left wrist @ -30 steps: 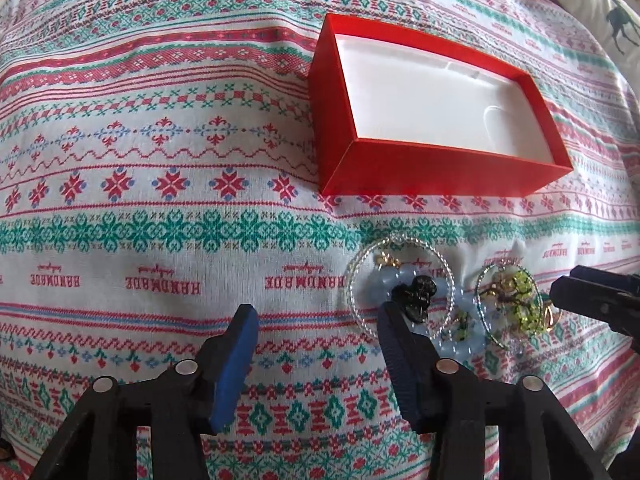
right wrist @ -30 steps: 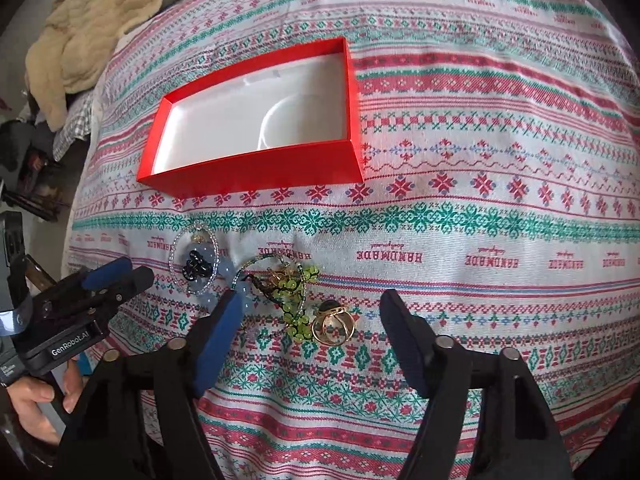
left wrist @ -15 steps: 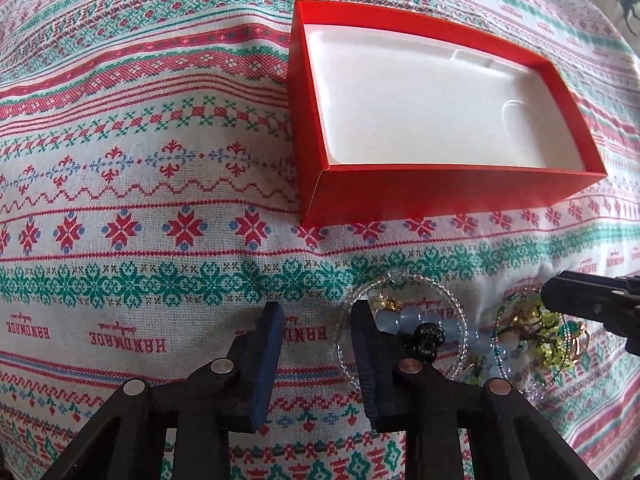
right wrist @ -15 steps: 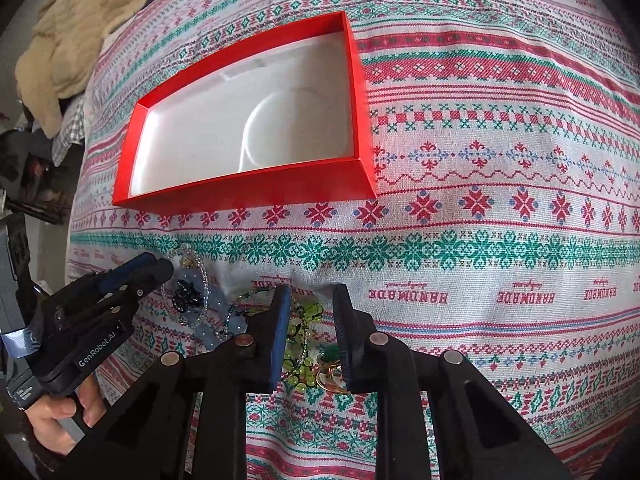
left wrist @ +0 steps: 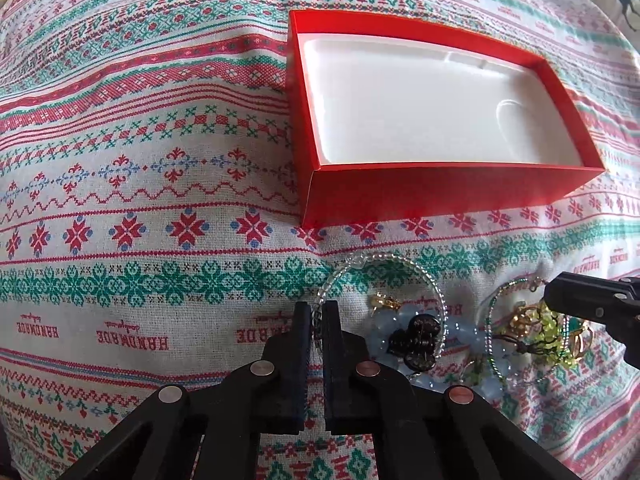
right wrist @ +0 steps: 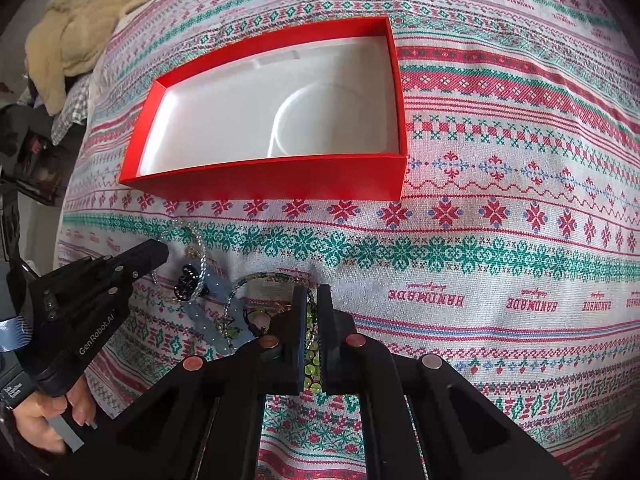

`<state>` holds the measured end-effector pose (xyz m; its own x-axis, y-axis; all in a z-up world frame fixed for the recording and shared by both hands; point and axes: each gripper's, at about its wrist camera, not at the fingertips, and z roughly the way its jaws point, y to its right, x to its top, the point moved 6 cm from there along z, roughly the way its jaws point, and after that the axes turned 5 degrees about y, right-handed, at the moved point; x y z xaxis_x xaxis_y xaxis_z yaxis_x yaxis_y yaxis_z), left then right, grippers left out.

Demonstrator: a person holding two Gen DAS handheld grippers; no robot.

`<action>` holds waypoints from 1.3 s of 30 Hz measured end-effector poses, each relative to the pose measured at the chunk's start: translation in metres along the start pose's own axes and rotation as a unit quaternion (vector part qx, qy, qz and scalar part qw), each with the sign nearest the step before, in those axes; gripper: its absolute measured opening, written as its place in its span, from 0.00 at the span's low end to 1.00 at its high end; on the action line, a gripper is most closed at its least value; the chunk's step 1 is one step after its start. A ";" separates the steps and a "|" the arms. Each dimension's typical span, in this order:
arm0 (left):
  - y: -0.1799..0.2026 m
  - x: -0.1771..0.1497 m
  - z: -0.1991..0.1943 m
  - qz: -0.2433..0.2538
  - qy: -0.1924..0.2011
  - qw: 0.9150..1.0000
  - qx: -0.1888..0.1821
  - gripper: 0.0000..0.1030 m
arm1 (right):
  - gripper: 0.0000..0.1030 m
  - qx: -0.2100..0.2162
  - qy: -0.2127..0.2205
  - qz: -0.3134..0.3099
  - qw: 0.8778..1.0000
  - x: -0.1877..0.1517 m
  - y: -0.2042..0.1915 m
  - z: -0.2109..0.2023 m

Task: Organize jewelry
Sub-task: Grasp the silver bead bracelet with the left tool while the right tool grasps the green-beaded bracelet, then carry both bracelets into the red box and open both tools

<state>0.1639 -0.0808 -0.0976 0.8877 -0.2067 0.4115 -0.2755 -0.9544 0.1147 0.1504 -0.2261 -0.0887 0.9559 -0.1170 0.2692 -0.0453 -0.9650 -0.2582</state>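
Note:
A red box with a white liner (left wrist: 440,196) (right wrist: 272,184) stands open on the patterned cloth. In front of it lies a heap of jewelry. My left gripper (left wrist: 317,312) is shut on the clear beaded bracelet (left wrist: 404,259), next to black beads (left wrist: 416,340) and pale blue beads (left wrist: 386,320). My right gripper (right wrist: 312,296) is shut on the green beaded jewelry (right wrist: 310,368), beside a green beaded loop (right wrist: 256,280). The right gripper shows at the right edge of the left wrist view (left wrist: 592,304); the left one shows at the left of the right wrist view (right wrist: 132,260).
The embroidered tablecloth (left wrist: 140,220) covers the whole surface. A beige blanket (right wrist: 80,16) and dark clutter (right wrist: 36,160) lie beyond the table's left edge in the right wrist view.
Both grippers have moved forward and down onto the jewelry and have closed from wide open: the left on the clear bracelet, the right on the green beads.

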 end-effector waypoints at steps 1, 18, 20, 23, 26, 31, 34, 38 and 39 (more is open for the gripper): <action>0.003 0.002 -0.001 0.000 0.003 1.000 -0.002 0.00 | 0.04 0.001 0.004 -0.002 1.000 0.000 -0.001 -0.003; 0.026 0.019 -0.057 -0.004 0.076 0.996 -0.041 0.00 | 0.02 0.049 0.074 0.003 0.996 0.009 -0.011 -0.063; 0.030 0.020 -0.062 -0.003 0.080 0.996 -0.046 0.00 | 0.02 0.053 0.078 0.010 0.995 0.013 -0.008 -0.066; 0.032 0.025 -0.073 -0.003 0.092 0.994 -0.054 0.00 | 0.02 0.062 0.087 0.018 0.994 0.018 -0.005 -0.075; 0.037 0.034 -0.086 -0.006 0.108 0.992 -0.066 0.00 | 0.02 0.075 0.099 0.023 0.992 0.024 -0.005 -0.086; 0.053 0.061 -0.097 -0.002 0.143 0.986 -0.085 0.00 | 0.03 0.094 0.122 0.035 0.987 0.040 -0.004 -0.100; 0.058 0.076 -0.093 -0.014 0.151 0.983 -0.107 0.00 | 0.03 0.097 0.136 0.040 0.985 0.048 -0.002 -0.105; 0.057 0.090 -0.074 -0.036 0.151 0.980 -0.124 0.00 | 0.03 0.095 0.156 0.040 0.982 0.058 0.000 -0.111; 0.054 0.092 -0.068 -0.040 0.148 0.981 -0.122 0.00 | 0.03 0.093 0.161 0.041 0.982 0.061 0.001 -0.112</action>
<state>0.2054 -0.1370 0.0078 0.7737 -0.0261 0.6330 -0.3208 -0.8777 0.3561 0.1759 -0.2602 0.0312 0.8088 -0.2892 0.5121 -0.0358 -0.8933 -0.4480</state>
